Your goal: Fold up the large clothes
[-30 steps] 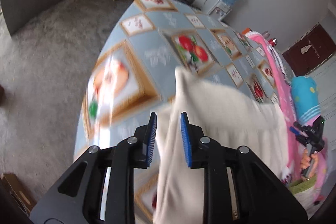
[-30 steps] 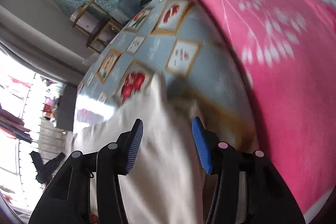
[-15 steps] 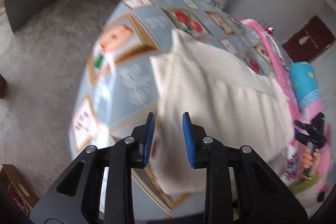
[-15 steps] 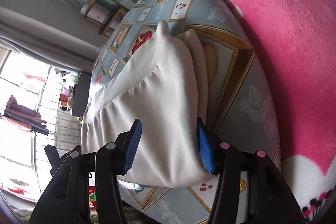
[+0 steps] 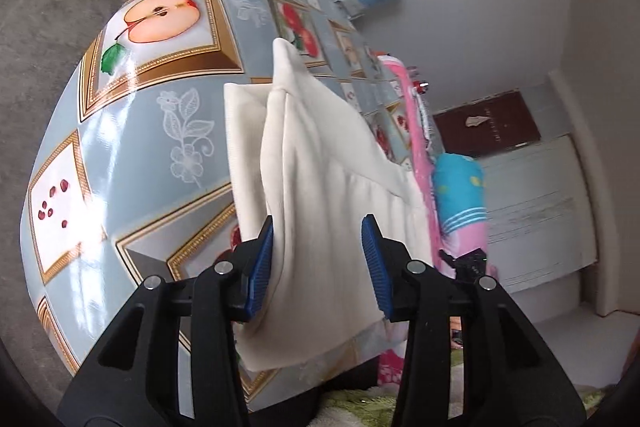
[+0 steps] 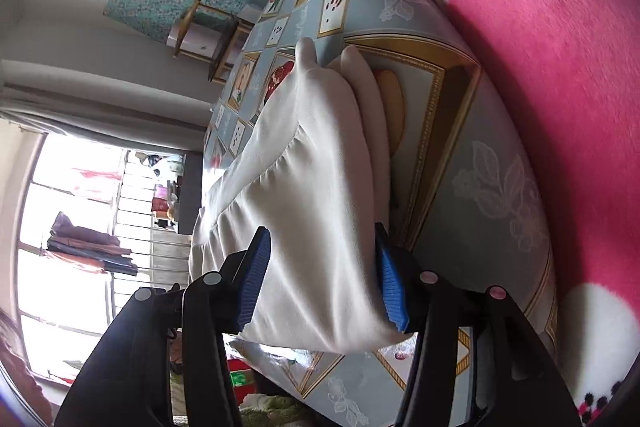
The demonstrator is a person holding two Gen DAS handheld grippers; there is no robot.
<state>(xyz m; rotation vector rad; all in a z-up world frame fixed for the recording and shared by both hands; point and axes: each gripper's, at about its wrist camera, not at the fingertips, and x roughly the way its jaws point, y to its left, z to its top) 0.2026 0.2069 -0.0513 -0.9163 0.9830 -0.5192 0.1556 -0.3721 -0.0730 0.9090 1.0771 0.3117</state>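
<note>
I am holding my left gripper [image 5: 318,261] with its blue-padded jaws spread wide, straddling one near end of a folded cream garment [image 5: 320,163] without pinching it. My right gripper [image 6: 320,279] is likewise gaping around the other end. The garment is lying in layers on a table with a fruit-patterned blue tablecloth [image 5: 132,131], beside a pink blanket [image 6: 540,39].

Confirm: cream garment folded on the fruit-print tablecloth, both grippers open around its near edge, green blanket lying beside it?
One error: the blanket is pink, not green, as the right wrist view shows. The rest holds: the cream garment lies folded on the fruit-print tablecloth, with the left gripper and right gripper open around its near edge.
</note>
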